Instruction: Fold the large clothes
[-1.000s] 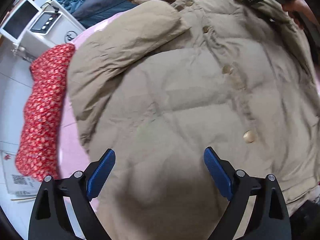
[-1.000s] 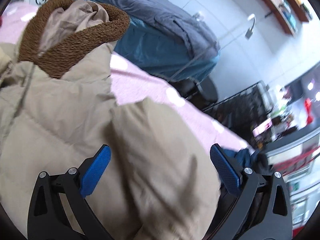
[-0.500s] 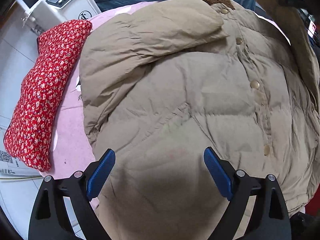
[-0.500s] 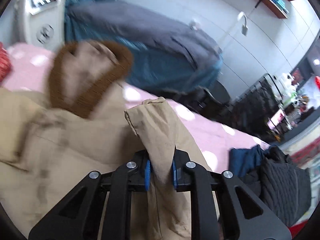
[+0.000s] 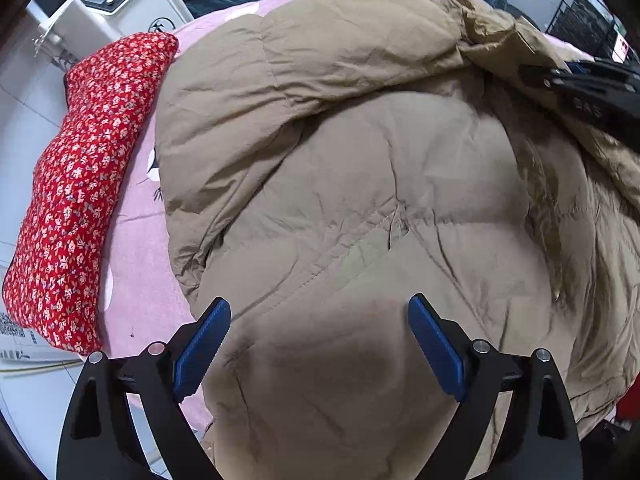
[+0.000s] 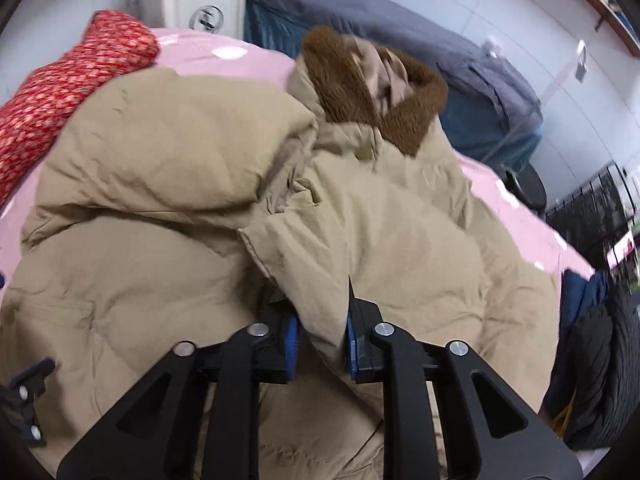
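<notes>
A large beige padded coat (image 5: 360, 184) with a brown fleece-lined hood (image 6: 372, 92) lies front up on a pink bed. Its one sleeve (image 5: 320, 48) lies folded across the chest. My right gripper (image 6: 320, 320) pinches the cuff end of the other sleeve (image 6: 320, 248) between its blue pads and holds it over the coat's front; the jaws are easing open slightly with the cloth still pressed between them. It shows as a dark bar at the right in the left wrist view (image 5: 580, 92). My left gripper (image 5: 320, 312) hangs open over the coat's lower body, nothing between its fingers.
A red floral pillow (image 5: 80, 184) lies along the bed's left side on the pink sheet (image 5: 136, 264). A white appliance (image 5: 112, 4) stands behind it. Grey-blue bedding (image 6: 400, 40) lies beyond the hood. Dark clothes (image 6: 592, 360) and a black wire rack (image 6: 592, 208) are at the right.
My right gripper shut on the sleeve and carried it from the bed's right edge in over the coat's front. The left gripper drifted slightly over the coat and stayed open.
</notes>
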A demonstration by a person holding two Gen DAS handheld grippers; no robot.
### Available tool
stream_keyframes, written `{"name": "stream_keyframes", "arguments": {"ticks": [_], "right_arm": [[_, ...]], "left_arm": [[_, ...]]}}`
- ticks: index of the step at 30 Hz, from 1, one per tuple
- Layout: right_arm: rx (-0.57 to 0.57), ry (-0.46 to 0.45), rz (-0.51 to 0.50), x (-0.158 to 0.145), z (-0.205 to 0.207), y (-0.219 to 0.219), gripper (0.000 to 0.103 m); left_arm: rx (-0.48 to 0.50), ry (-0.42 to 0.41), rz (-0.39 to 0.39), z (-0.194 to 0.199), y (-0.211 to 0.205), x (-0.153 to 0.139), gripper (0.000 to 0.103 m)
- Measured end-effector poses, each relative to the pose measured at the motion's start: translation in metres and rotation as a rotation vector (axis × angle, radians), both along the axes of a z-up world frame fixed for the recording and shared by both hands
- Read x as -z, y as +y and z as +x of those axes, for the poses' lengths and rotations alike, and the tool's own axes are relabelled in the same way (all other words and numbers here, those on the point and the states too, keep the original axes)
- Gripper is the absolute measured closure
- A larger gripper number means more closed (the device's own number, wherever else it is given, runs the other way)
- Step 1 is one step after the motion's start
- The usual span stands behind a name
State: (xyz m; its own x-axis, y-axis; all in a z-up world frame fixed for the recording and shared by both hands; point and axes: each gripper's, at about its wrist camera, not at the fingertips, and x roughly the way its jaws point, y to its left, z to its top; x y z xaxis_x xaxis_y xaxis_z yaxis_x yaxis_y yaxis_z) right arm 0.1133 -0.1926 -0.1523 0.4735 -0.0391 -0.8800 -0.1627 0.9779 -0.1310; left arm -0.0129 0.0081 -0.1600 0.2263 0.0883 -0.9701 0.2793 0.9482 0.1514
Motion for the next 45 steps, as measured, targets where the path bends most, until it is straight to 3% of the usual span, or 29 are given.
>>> {"name": "stream_keyframes", "arguments": {"ticks": [3, 5, 6, 11, 14, 22, 27, 32, 35, 38, 40, 43, 45], "right_arm": [[0.057, 0.039, 0.044, 0.005, 0.007, -0.006, 0.061], [0.081, 0.068, 0.076, 0.01, 0.009, -0.006, 0.029], [0.09, 0.095, 0.103, 0.016, 0.008, -0.005, 0.024], [0.108, 0.139, 0.137, 0.025, -0.014, -0.001, 0.023], [0.162, 0.138, 0.268, 0.016, -0.032, -0.018, 0.023], [0.387, 0.191, 0.41, 0.015, -0.065, -0.081, 0.023], [0.483, 0.206, 0.429, 0.017, -0.088, -0.104, 0.023], [0.533, 0.218, 0.423, 0.023, -0.111, -0.112, 0.023], [0.553, 0.222, 0.416, 0.024, -0.122, -0.114, 0.023], [0.564, 0.222, 0.403, 0.024, -0.128, -0.115, 0.023], [0.569, 0.211, 0.384, 0.021, -0.131, -0.116, 0.023], [0.564, 0.196, 0.364, 0.018, -0.131, -0.115, 0.023], [0.563, 0.185, 0.368, 0.016, -0.129, -0.114, 0.023]], "left_arm": [[0.018, -0.003, 0.0, -0.001, 0.0, 0.0, 0.015], [0.015, -0.001, -0.006, 0.0, 0.001, 0.001, 0.015], [0.012, 0.0, -0.011, -0.001, 0.002, 0.001, 0.015], [0.022, -0.054, -0.001, 0.006, 0.002, -0.003, 0.015], [0.107, -0.152, 0.05, 0.014, -0.01, -0.012, 0.015], [0.311, -0.283, 0.14, 0.051, -0.06, -0.018, 0.015], [0.425, -0.315, 0.207, 0.076, -0.092, -0.004, 0.023], [0.461, -0.327, 0.25, 0.105, -0.109, 0.011, 0.026], [0.491, -0.302, 0.26, 0.12, -0.118, 0.025, 0.034], [0.435, -0.246, 0.197, 0.138, -0.113, 0.025, 0.048], [0.361, -0.217, 0.124, 0.151, -0.104, 0.013, 0.068], [0.246, -0.193, -0.027, 0.166, -0.084, -0.018, 0.078], [0.217, -0.21, -0.069, 0.165, -0.077, -0.035, 0.079]]}}
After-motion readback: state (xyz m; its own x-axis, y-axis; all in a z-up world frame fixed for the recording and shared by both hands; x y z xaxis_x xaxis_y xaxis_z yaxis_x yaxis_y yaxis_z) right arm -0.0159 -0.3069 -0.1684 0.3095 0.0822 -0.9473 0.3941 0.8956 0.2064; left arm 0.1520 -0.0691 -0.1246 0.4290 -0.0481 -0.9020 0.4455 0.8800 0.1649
